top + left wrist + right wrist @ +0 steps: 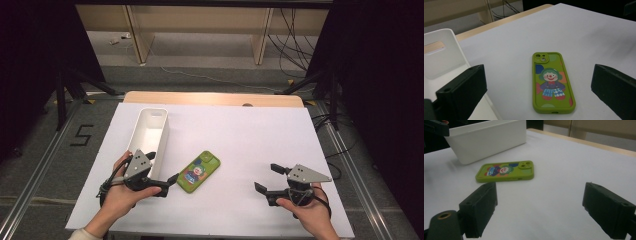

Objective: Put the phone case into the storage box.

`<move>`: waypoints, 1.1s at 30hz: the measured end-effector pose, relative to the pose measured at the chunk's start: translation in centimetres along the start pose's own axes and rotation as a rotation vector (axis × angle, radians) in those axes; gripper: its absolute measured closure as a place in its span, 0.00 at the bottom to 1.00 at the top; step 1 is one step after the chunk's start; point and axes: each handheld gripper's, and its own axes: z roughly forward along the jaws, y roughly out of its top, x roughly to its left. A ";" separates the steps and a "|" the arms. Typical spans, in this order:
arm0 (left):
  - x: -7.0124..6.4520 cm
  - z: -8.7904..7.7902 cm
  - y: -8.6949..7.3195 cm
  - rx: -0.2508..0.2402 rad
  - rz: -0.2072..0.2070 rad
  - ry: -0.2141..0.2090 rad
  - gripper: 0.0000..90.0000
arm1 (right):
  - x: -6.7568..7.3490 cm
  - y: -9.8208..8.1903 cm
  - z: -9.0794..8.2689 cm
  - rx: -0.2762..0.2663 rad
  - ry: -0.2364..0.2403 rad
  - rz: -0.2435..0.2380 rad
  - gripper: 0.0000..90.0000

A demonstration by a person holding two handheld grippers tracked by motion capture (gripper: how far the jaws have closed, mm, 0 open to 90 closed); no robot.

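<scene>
A green phone point(199, 171) in a case with a cartoon clown lies face down on the white table cover point(240, 135). My left gripper point(163, 167) stands open just left of it, one jaw over the near end of a white bin point(150, 132). In the left gripper view the phone point(551, 85) lies ahead between the wide-apart jaws of the left gripper point(538, 72), untouched. My right gripper point(268, 178) is open near the front right, apart from the phone. The right gripper view has the phone point(506, 171) well beyond the jaws of the right gripper point(541, 195).
The white bin point(489, 137) is oblong and looks empty, its long side running away from me, left of the phone. A wooden table edge point(215, 98) shows beyond the cover. Cables and stands lie on the floor around the table.
</scene>
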 end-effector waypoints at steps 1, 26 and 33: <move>-0.1 0.0 0.2 0.003 0.004 -0.001 0.00 | 0.0 0.0 0.0 0.001 -0.001 0.000 0.15; -3.4 5.9 3.8 0.182 0.059 -0.051 0.00 | -0.2 0.0 -0.1 -0.005 -0.015 0.010 0.15; -3.3 7.9 3.9 0.209 0.044 -0.066 0.00 | -0.2 0.0 -0.1 -0.003 -0.015 0.011 0.15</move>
